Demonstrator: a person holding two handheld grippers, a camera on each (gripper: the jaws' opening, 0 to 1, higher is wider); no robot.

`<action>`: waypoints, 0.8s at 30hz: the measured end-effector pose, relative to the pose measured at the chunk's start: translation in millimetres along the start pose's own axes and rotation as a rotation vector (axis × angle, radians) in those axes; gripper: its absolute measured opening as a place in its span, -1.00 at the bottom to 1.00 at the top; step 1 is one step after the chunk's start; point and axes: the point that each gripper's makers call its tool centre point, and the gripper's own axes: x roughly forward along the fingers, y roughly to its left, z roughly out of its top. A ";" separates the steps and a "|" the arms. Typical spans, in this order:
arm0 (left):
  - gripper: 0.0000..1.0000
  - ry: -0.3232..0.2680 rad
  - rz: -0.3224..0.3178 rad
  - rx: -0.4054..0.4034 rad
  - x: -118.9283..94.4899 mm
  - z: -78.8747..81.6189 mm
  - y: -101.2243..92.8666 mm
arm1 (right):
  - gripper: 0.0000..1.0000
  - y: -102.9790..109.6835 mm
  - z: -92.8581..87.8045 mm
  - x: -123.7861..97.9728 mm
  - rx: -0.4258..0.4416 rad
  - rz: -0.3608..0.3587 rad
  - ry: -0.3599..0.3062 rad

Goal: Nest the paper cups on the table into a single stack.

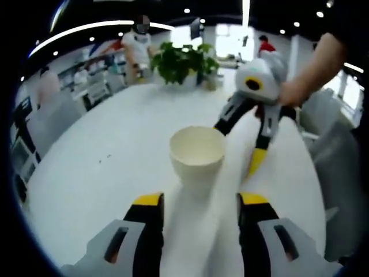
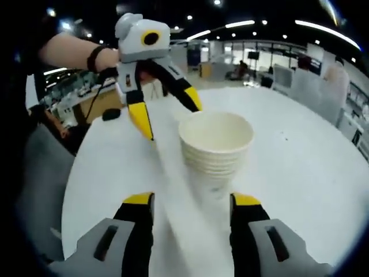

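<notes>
Both grippers hang with jaws spread and nothing between them. From the left gripper view, the left gripper [image 1: 199, 202] shows yellow-tipped black jaws whose bases are cut off at the bottom edge; the right gripper [image 1: 239, 147], held in a hand [image 1: 294, 92], reaches in from the right with one tip at the rim of the paper cup stack [image 1: 197, 154]. From the right gripper view, the right gripper [image 2: 191, 203] frames that stack [image 2: 216, 147], and the left gripper [image 2: 170, 115] sits just beyond it. The cups are cream, tapered and matte, with several nested rims showing. They stand upright on the smooth white round table [image 2: 300, 173]. Blurred potted plant [image 1: 181, 60] behind.
</notes>
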 end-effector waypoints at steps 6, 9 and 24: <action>0.03 -0.017 0.032 -0.005 -19.1 6.7 -4.4 | 0.15 4.0 10.1 -21.7 0.004 -0.052 -0.022; 0.07 -0.060 0.055 -0.027 -29.9 16.4 -10.3 | 0.23 9.2 18.4 -30.2 0.038 -0.062 -0.062; 0.34 -0.138 0.109 -0.025 -91.6 27.3 -51.6 | 0.75 61.3 29.8 -85.7 0.047 -0.143 -0.149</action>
